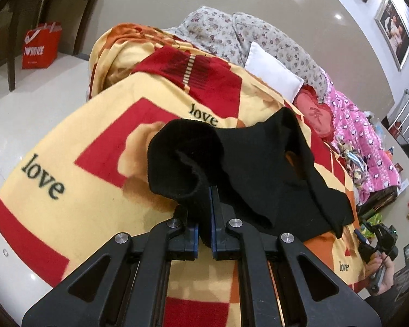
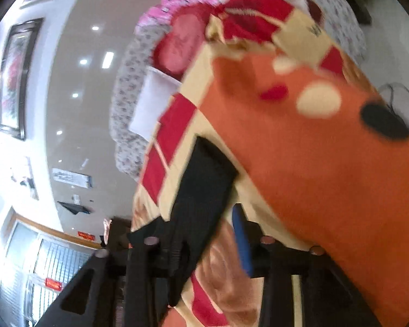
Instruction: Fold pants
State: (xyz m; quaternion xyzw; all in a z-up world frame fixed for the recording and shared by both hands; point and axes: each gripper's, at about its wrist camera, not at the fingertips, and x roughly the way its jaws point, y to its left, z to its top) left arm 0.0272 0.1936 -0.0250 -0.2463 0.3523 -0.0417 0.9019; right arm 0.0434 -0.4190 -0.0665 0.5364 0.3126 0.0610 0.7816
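Note:
The black pants lie bunched on a yellow, red and orange "love" blanket. My left gripper is shut on a rolled edge of the pants and holds it lifted a little above the blanket. In the blurred right wrist view, a strip of the black pants drapes over the left finger of my right gripper, whose jaws stand apart; its blue right pad is bare. The right gripper also shows far right in the left wrist view, held by a hand.
A floral quilt, a white pillow, a red heart cushion and pink bedding lie behind the blanket. A red bag stands on the floor by dark furniture. A black cabled object rests on the blanket.

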